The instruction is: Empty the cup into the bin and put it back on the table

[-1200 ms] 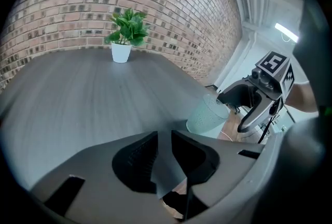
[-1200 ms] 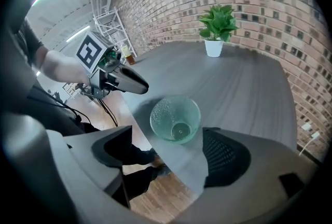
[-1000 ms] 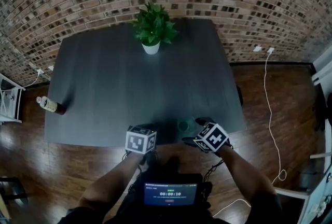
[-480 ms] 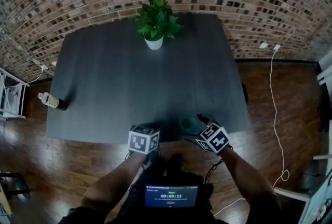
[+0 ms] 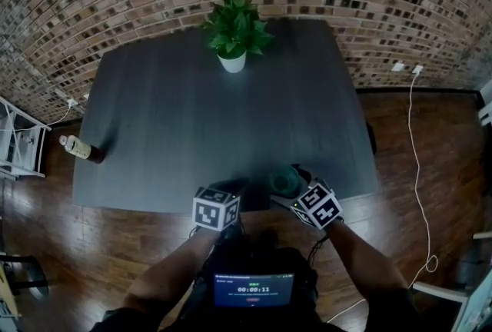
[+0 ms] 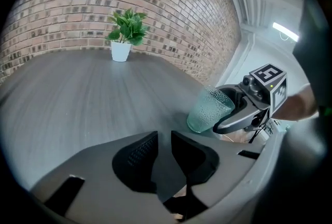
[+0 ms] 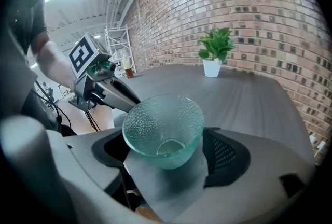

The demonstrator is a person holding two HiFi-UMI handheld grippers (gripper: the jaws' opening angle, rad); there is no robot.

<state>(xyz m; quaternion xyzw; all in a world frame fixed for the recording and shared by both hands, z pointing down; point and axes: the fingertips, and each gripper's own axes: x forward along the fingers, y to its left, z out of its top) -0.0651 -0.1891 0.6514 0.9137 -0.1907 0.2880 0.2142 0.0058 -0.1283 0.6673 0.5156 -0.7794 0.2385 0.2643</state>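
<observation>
A green pebbled glass cup [image 7: 163, 127] sits between the jaws of my right gripper [image 7: 166, 151], which is shut on it. The cup is tilted with its mouth toward the camera, and I see nothing inside it. In the head view the cup [image 5: 283, 180] and right gripper [image 5: 294, 186] are over the near edge of the dark table [image 5: 192, 107]. My left gripper [image 6: 165, 140] is shut with nothing in it, just left of the cup [image 6: 207, 111]. It hovers at the same table edge [image 5: 231, 190]. No bin is in view.
A potted plant [image 5: 234, 31] stands at the table's far middle. A brown bottle [image 5: 81, 147] stands at the left front corner. White shelving [image 5: 19, 142] is on the left. A white cable [image 5: 415, 131] trails on the wooden floor to the right. A brick wall runs behind.
The cup now shows larger and brighter in the right gripper, seemingly raised a little off the table edge. Both grippers stay close to where they were.
</observation>
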